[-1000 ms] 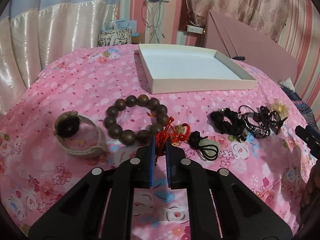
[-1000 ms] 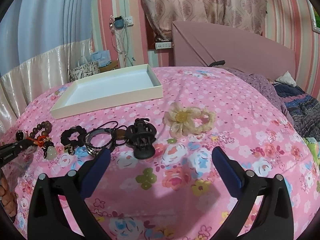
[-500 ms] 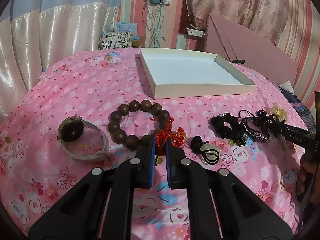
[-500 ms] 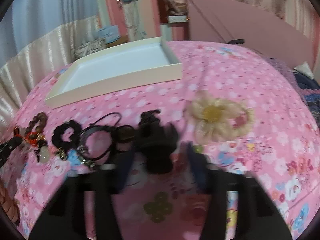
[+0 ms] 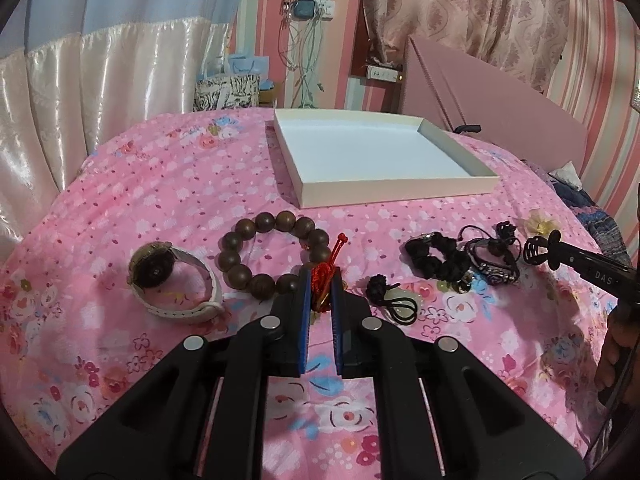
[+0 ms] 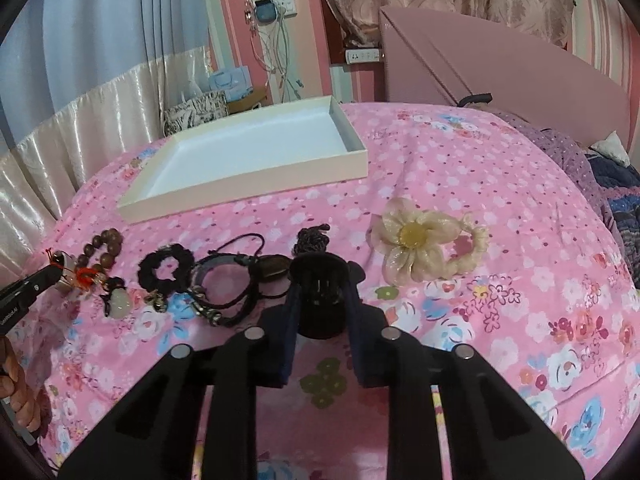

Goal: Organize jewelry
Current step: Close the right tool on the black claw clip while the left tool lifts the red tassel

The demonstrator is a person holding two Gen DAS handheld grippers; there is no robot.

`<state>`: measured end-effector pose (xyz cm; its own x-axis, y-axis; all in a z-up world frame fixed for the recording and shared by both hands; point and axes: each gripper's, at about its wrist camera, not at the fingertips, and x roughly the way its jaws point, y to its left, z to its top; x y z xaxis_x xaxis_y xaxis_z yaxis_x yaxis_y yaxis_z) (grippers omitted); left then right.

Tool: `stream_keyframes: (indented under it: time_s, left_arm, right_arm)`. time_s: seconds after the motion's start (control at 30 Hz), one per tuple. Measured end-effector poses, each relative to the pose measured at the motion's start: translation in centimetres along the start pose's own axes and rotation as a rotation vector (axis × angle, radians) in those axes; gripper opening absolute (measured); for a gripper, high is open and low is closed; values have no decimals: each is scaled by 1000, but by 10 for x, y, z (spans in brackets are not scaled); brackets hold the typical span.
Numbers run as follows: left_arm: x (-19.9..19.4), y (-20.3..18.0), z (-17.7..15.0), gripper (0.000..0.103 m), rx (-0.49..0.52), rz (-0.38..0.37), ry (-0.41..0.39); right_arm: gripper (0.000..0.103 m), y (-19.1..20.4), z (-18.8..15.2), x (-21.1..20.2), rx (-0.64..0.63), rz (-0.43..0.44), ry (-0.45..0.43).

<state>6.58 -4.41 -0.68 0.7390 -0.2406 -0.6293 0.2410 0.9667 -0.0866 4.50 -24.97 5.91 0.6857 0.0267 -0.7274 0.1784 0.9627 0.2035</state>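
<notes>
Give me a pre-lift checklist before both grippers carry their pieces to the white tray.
1. Left gripper shut on the red cord charm: ok.
2. Right gripper around the black hair claw, fingers closing, firm hold: cannot tell.
3. White tray has room: ok.
4. Red cord charm free of the wooden bead bracelet: cannot tell; they lie touching.
5. Black hair claw free of the black cord bracelet beside it: cannot tell.
</notes>
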Motion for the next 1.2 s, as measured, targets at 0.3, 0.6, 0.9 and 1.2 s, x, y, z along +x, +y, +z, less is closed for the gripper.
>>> stream_keyframes:
  time_s: [0.3, 0.6, 0.9, 1.2]
  left_arm:
    - [-10, -1, -6, 7, 14, 12, -3]
    - [-13, -3, -6, 7, 16, 9, -6]
    - [-22, 0, 2, 7, 18, -13, -23]
    - [-36, 5, 23, 7, 21, -58, -62]
  right_arm:
    - [44, -5, -14, 15, 31, 10, 70]
    - [43, 4, -16, 31, 0, 6, 99]
    - [43, 2, -6, -11, 2, 28, 0]
    - [43, 3, 11, -38, 0, 67, -64]
